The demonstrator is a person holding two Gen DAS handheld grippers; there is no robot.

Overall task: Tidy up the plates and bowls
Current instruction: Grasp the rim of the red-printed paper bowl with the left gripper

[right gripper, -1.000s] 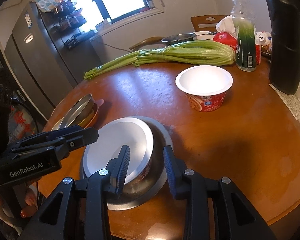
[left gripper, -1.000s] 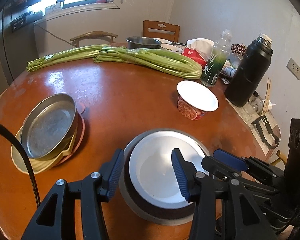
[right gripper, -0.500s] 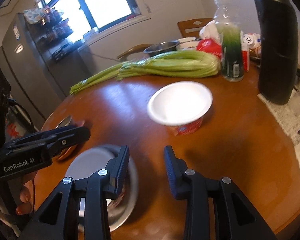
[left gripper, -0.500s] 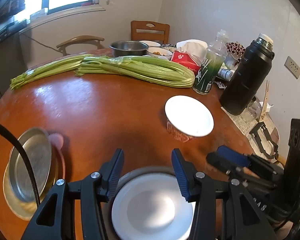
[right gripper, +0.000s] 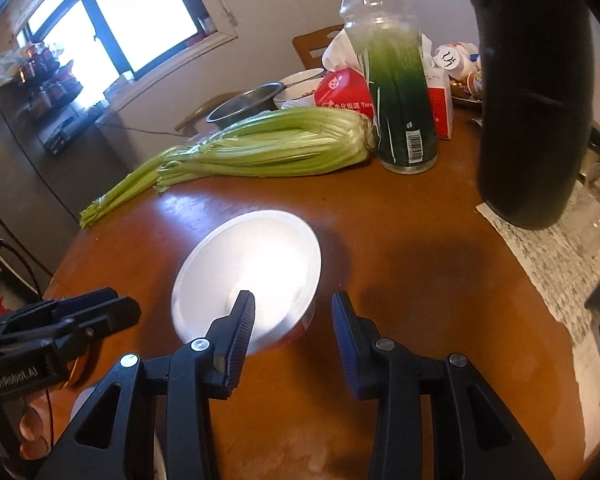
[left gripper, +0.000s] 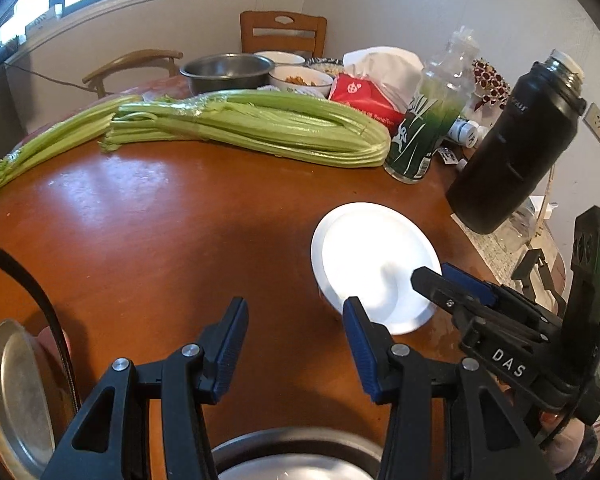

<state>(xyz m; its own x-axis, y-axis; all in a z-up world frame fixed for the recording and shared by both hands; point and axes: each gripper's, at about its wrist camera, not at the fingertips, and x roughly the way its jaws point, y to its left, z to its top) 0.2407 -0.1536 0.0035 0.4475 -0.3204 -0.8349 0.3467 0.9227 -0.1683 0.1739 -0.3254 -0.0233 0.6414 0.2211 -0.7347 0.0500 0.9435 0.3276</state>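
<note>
Reaching for the white bowl (right gripper: 252, 272) standing just before the celery (right gripper: 260, 148), the right gripper (right gripper: 292, 320) gapes empty like the left gripper (left gripper: 292, 344), so straddling its rim looks next.

A round reddish-brown wooden worktop (left gripper: 148, 216) stands against white walls (left gripper: 380, 4). Daylight enters a framed window (right gripper: 112, 28). Two wooden chairs (left gripper: 283, 34) sit behind; a grey refrigerator (right gripper: 28, 148) stands left.
</note>
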